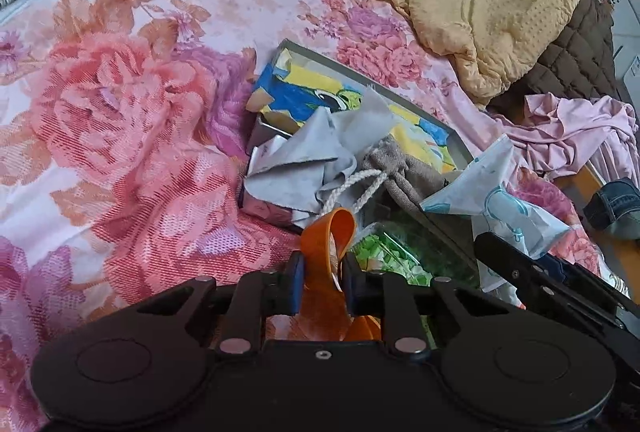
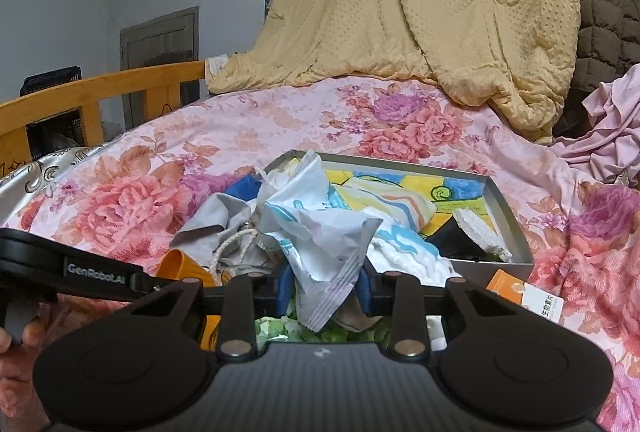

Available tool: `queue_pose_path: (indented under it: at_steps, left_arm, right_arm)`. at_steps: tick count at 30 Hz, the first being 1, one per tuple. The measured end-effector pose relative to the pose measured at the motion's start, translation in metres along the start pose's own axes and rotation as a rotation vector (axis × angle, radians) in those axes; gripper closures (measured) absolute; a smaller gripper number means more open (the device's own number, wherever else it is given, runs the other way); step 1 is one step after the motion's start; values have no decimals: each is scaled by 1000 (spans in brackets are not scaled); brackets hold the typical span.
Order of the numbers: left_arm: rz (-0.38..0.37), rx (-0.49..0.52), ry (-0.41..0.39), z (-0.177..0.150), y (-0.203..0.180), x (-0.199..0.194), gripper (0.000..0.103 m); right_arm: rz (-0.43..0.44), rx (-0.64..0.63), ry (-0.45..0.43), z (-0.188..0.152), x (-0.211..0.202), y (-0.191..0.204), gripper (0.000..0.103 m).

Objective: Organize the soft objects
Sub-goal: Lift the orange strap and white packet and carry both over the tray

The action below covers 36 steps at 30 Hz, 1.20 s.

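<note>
left gripper [image 1: 322, 282]: one, blue pads clamping on an orange strap loop [image 1: 330, 236], which is sticking up just in front of the grey tray
right gripper [image 2: 322, 286]: one, blue pads pinching the crimped end of a crinkled white-and-blue wrapper [image 2: 320, 236]; wrapper is draping over the tray's near edge
grey tray [image 2: 508, 216]: one, shallow, sitting on the floral bedspread [image 1: 120, 112], holding the soft clutter
inside tray: one blue-and-yellow picture sheet [image 1: 304, 92] lying on the bottom; one striped cloth [image 2: 384, 200] resting on it; one white ruffled piece [image 2: 480, 232] lying at the tray's right end
over tray's near-left corner: one grey cloth [image 1: 296, 160] spilling across the rim; one beige drawstring pouch [image 1: 396, 160] with a white cord [image 1: 360, 188] lying beside it
in front of tray: green-and-white packet [image 1: 392, 256] peeking out under both grippers, mostly hidden; one orange card [image 2: 520, 292] with print lying at the tray's near-right corner
behind tray: one yellow quilt [image 2: 420, 12] piling up high, one brown quilted blanket [image 1: 576, 56] tucking beside it
right of tray: one pink garment [image 1: 580, 128] bunching up; one piece of denim [image 1: 616, 204] showing at the bed's edge
far left of tray: wooden bed rail [image 2: 100, 88] running along the bed
person: fingers [image 2: 16, 344] gripping the left gripper's handle, seen in the right wrist view
in the way: wrapper and grey cloth are covering much of the tray's contents
</note>
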<state>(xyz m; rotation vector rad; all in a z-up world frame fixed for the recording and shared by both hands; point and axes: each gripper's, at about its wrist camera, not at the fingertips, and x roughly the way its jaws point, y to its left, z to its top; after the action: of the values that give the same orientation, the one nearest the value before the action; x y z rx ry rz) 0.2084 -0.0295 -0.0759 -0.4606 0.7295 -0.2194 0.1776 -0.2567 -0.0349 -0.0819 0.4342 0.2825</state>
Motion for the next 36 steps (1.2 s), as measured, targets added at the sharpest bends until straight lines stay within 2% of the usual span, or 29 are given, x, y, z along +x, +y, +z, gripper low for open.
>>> queue_pose_path:
  at_steps: [7, 16, 20, 29, 36]
  left_arm:
    - [10, -44, -28, -2, 5, -22, 85]
    - [-2, -39, -152, -12, -8, -68, 85]
    - [-8, -50, -180, -16, -16, -82, 85]
    - [-29, 30, -261, 21, -64, -84, 85]
    - [-59, 64, -274, 55, -100, -53, 85]
  right_arm:
    - [10, 37, -61, 6, -19, -5, 68]
    - [11, 102, -146, 12, -48, -17, 68]
    - [24, 125, -188, 15, -56, -23, 68]
    - [-9, 150, -224, 22, -48, -40, 68]
    - [-96, 251, -190, 20, -21, -79, 68]
